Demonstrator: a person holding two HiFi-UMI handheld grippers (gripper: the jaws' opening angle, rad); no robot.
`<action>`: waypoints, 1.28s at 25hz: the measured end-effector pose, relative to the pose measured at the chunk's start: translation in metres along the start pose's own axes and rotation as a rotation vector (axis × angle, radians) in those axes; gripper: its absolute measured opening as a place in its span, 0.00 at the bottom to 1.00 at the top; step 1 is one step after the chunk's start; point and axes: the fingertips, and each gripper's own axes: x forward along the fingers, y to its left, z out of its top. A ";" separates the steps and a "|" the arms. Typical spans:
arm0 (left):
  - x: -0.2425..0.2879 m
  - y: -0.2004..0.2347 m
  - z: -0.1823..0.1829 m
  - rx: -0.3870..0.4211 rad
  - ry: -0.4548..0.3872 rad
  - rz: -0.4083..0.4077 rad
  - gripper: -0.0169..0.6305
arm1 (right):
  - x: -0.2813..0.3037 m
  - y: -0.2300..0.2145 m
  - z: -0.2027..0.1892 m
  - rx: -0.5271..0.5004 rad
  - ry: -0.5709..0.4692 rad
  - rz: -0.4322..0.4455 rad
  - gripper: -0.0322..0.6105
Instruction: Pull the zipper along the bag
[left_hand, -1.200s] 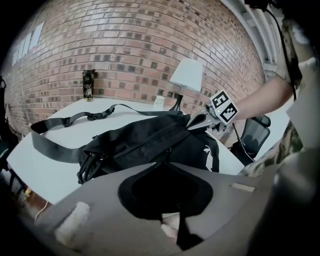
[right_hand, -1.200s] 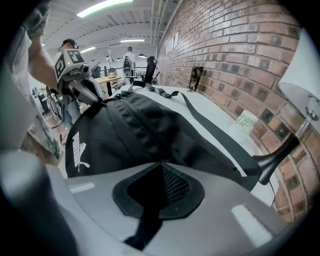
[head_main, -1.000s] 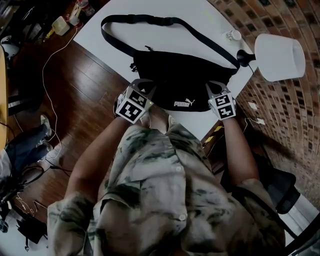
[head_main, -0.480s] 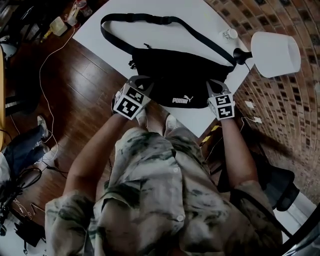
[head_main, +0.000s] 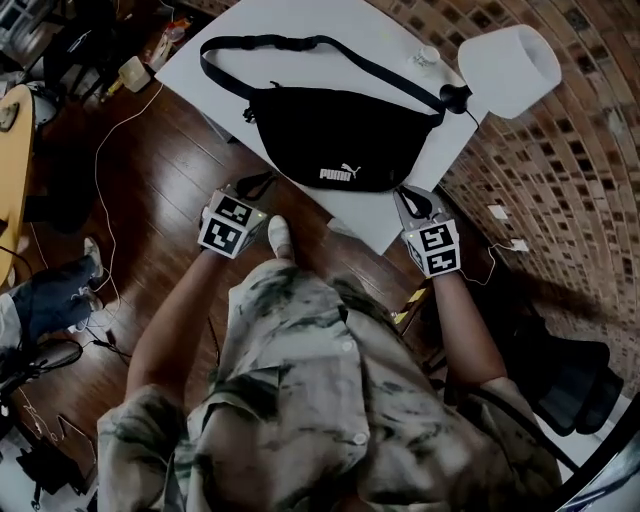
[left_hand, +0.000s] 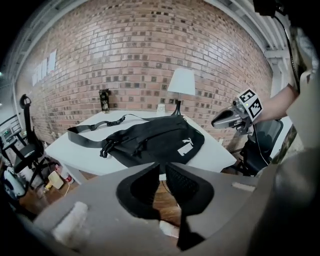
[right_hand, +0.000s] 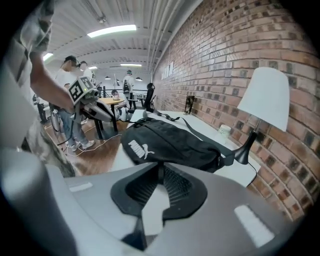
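Since the bag ahead looks soft, left gripper, opening empty, should pinch its zipper tab; right gripper, closed empty, anchors fabric.

The head view is dim and murky, darkening toward its corners; the white table at top is its brightest patch, while the black bag swallows detail; both gripper views bulge fisheye-fashion with black corners; a ceiling strip light glows upper left in the right gripper view.
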 end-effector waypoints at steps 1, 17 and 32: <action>-0.012 -0.012 0.001 -0.014 -0.021 0.013 0.09 | -0.013 0.010 -0.005 -0.006 -0.020 0.014 0.11; -0.221 -0.320 0.016 -0.131 -0.275 -0.058 0.05 | -0.269 0.150 -0.074 -0.001 -0.246 0.161 0.11; -0.364 -0.461 -0.086 0.003 -0.373 -0.187 0.05 | -0.438 0.354 -0.087 0.032 -0.336 0.087 0.11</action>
